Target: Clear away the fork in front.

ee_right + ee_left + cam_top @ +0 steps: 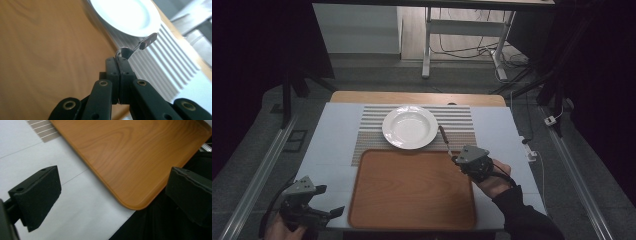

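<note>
Looking down from the high view: right gripper [454,158] clamped on the bowl end of a slim metal spoon with a dark brown handle [444,137], carried just right of the round white ceramic plate [410,126], likely for laying on the striped placemat [462,125]. Long axis running away from the person, handle farthest. Left gripper [337,212] parked beside the wooden tray [412,190].

Left gripper view: jaws wide apart, nothing between, tray corner [135,202] ahead.

Right gripper view: jaws pressed together, pinching the spoon [140,45], handle aimed toward the plate [125,15].
</note>
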The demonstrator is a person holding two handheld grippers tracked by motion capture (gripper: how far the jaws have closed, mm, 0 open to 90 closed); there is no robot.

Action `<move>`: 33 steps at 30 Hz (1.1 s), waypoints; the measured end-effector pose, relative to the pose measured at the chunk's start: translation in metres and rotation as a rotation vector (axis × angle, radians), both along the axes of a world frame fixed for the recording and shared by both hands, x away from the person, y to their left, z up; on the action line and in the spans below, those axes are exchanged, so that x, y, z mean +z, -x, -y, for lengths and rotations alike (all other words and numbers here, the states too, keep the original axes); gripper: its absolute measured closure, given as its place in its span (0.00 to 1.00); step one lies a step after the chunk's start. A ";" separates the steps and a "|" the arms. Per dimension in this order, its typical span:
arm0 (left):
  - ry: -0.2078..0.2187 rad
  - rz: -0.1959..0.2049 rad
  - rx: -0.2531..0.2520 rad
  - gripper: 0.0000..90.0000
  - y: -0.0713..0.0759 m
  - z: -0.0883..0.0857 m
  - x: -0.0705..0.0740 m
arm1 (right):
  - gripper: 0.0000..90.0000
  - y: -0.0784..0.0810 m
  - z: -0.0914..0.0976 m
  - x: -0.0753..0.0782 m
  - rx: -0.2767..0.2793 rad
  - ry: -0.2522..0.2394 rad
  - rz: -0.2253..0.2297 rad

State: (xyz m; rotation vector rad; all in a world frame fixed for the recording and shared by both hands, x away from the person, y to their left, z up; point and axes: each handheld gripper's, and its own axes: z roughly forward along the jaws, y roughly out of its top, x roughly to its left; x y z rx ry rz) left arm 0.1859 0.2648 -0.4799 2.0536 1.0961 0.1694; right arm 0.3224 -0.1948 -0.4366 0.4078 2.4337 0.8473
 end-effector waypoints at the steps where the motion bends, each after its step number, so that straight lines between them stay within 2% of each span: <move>1: -0.001 0.003 -0.010 0.00 -0.001 0.001 0.000 | 0.99 0.001 0.003 0.001 0.012 -0.019 -0.016; 4: -0.004 0.024 -0.020 0.00 -0.002 0.003 0.001 | 0.99 0.005 0.008 0.003 0.036 -0.103 -0.072; 7: 0.006 0.044 -0.044 0.00 -0.005 0.009 0.002 | 0.99 0.009 0.013 0.004 0.067 -0.164 -0.123; 10: 0.003 0.057 -0.068 0.00 -0.010 0.016 0.003 | 0.99 0.013 0.015 0.005 0.097 -0.202 -0.165; 11: 0.003 0.057 -0.068 0.00 -0.010 0.016 0.003 | 0.99 0.013 0.015 0.005 0.097 -0.202 -0.165; 13: -0.001 0.060 -0.084 0.00 -0.013 0.021 0.004 | 0.99 0.016 0.016 0.004 0.127 -0.248 -0.211; 14: -0.021 0.069 -0.101 0.00 -0.017 0.026 0.003 | 0.99 0.018 0.016 0.004 0.139 -0.259 -0.224; 17: -0.036 0.077 -0.121 0.00 -0.020 0.031 0.002 | 0.99 0.020 0.016 0.004 0.166 -0.284 -0.250; 20: -0.046 0.085 -0.151 0.00 -0.026 0.039 0.002 | 0.99 0.026 0.014 0.004 0.211 -0.326 -0.294; 24: -0.064 0.098 -0.202 0.00 -0.038 0.052 0.005 | 0.99 0.031 0.011 0.003 0.264 -0.354 -0.336; 26: -0.071 0.106 -0.211 0.00 -0.041 0.056 0.005 | 0.99 0.034 0.010 0.003 0.290 -0.363 -0.353; 28: -0.086 0.114 -0.244 0.00 -0.049 0.065 0.008 | 0.99 0.036 0.007 0.003 0.315 -0.381 -0.373; 30: -0.095 0.116 -0.254 0.00 -0.051 0.069 0.009 | 0.99 0.039 0.005 0.003 0.341 -0.393 -0.392; 31: -0.109 0.122 -0.276 0.00 -0.056 0.076 0.010 | 0.99 0.040 0.004 0.003 0.353 -0.398 -0.398; 32: -0.109 0.122 -0.276 0.00 -0.056 0.076 0.010 | 0.99 0.040 0.004 0.003 0.353 -0.398 -0.398; 33: -0.119 0.133 -0.297 0.00 -0.060 0.083 0.011 | 0.99 0.043 0.001 0.003 0.378 -0.407 -0.416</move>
